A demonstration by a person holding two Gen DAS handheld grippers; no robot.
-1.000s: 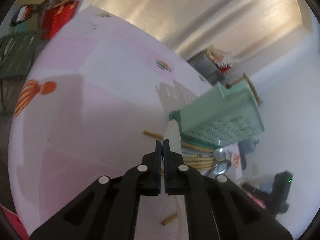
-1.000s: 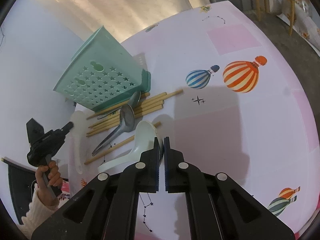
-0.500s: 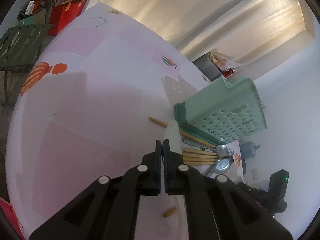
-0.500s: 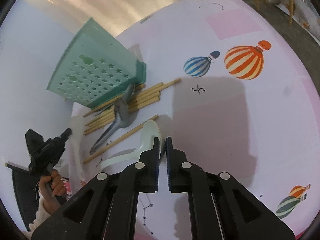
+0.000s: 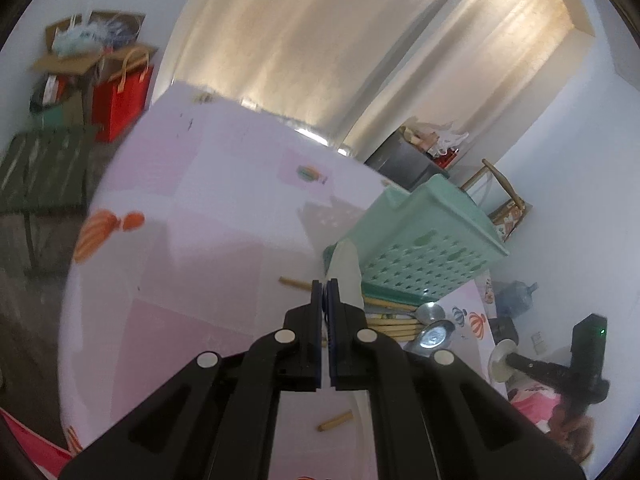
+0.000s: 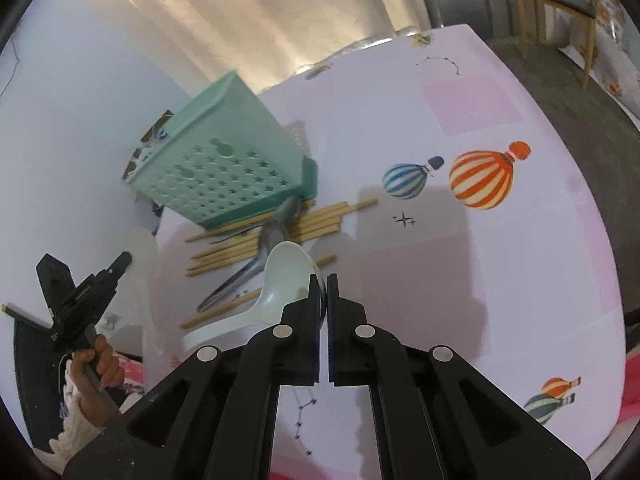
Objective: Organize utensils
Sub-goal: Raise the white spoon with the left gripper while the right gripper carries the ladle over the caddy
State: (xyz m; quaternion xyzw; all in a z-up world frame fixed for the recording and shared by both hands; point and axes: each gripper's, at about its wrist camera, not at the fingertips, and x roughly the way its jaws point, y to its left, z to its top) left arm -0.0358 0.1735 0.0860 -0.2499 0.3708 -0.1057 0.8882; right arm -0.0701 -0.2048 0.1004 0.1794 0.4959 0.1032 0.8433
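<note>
- On the table (image 6: 472, 264), which wears a pale pink cloth printed with striped hot-air balloons, we see a mint green basket (image 6: 228, 168) tipped on its side, its star-punched base facing us.
- Against the basket's lower edge lies a loose bundle of wooden chopsticks (image 6: 320, 220), with two metal spoons (image 6: 264, 248) resting across them.
- From the right wrist view, our right gripper (image 6: 323, 280) has its fingers pressed together on the rim of a white ladle (image 6: 280, 276). The ladle's bowl sits just in front of the fingers and its handle runs down to the left, over one stray chopstick.
- From the left wrist view, our left gripper (image 5: 325, 285) also has its fingers pressed together, pinching a second white spoon (image 5: 347, 264) that sticks up beyond the fingertips, in front of the basket (image 5: 420, 248).
- Beyond those fingers lie the chopsticks (image 5: 392, 316) and the two metal spoon bowls (image 5: 432, 320); one short chopstick end (image 5: 335, 421) shows lower down, between the gripper's arms.
- At the left edge of the right wrist view, a hand (image 6: 100, 364) in a cream knitted sleeve grips the handle of the left gripper, with the white spoon rising from its tip.
- Behind the table hang pale curtains (image 5: 312, 40), and a red bag (image 5: 120, 100) stands on the floor.
</note>
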